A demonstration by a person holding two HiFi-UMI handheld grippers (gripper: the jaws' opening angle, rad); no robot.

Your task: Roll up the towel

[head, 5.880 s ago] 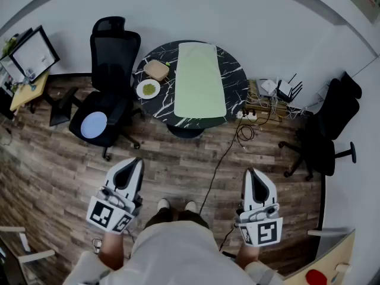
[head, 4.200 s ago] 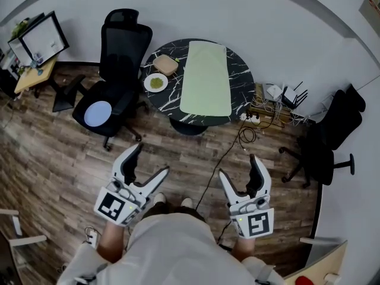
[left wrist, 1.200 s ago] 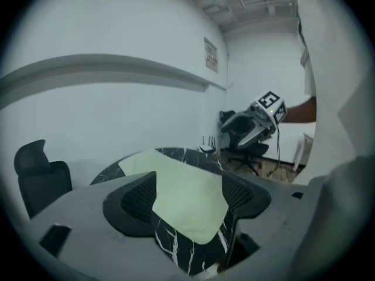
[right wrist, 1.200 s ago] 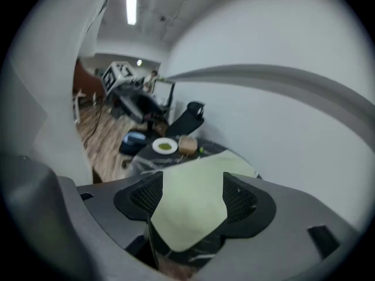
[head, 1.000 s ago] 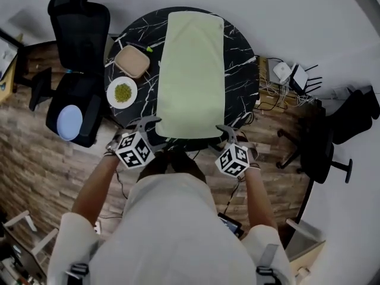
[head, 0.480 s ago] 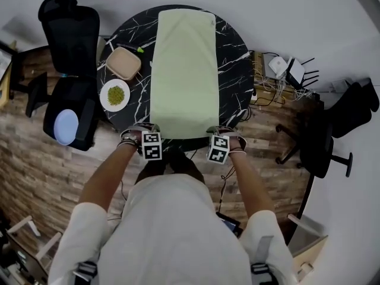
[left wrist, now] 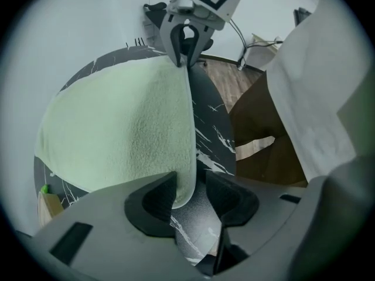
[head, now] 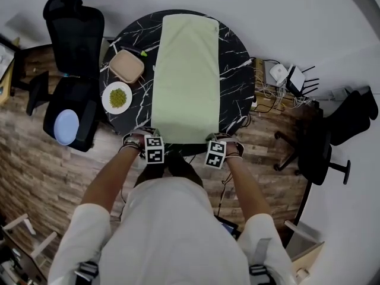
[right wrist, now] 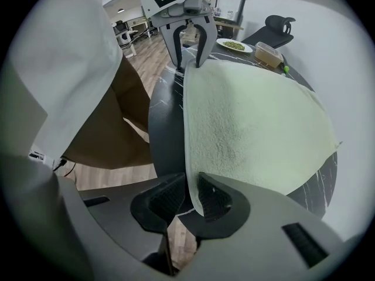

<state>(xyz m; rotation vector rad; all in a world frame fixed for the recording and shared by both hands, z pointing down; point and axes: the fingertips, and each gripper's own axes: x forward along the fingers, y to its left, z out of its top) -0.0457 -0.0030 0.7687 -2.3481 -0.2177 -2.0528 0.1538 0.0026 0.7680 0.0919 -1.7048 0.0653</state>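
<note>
A pale green towel [head: 184, 76] lies flat along the round black marble table [head: 237, 70]. My left gripper [head: 153, 149] points down at the towel's near left corner, and my right gripper [head: 217, 153] at its near right corner. In the left gripper view the jaws [left wrist: 190, 195] are closing round the towel's [left wrist: 117, 133] edge; one pad touches it and a gap shows at the other. In the right gripper view the jaws [right wrist: 190, 201] are closing too, and both pads meet the towel's [right wrist: 252, 122] edge. Each view shows the other gripper [left wrist: 186, 57] [right wrist: 188, 60] at the far corner.
A white plate of green food [head: 119, 97] and a tan lidded container [head: 126, 67] stand on the table left of the towel. A black office chair [head: 74, 52] is at the left. Cables and routers [head: 279, 76] lie on the floor to the right, beside another dark chair [head: 338, 129].
Both grippers have dropped onto the towel's near corners and turned to point down. Their jaws, wide a second ago, have narrowed round the towel's edge.
</note>
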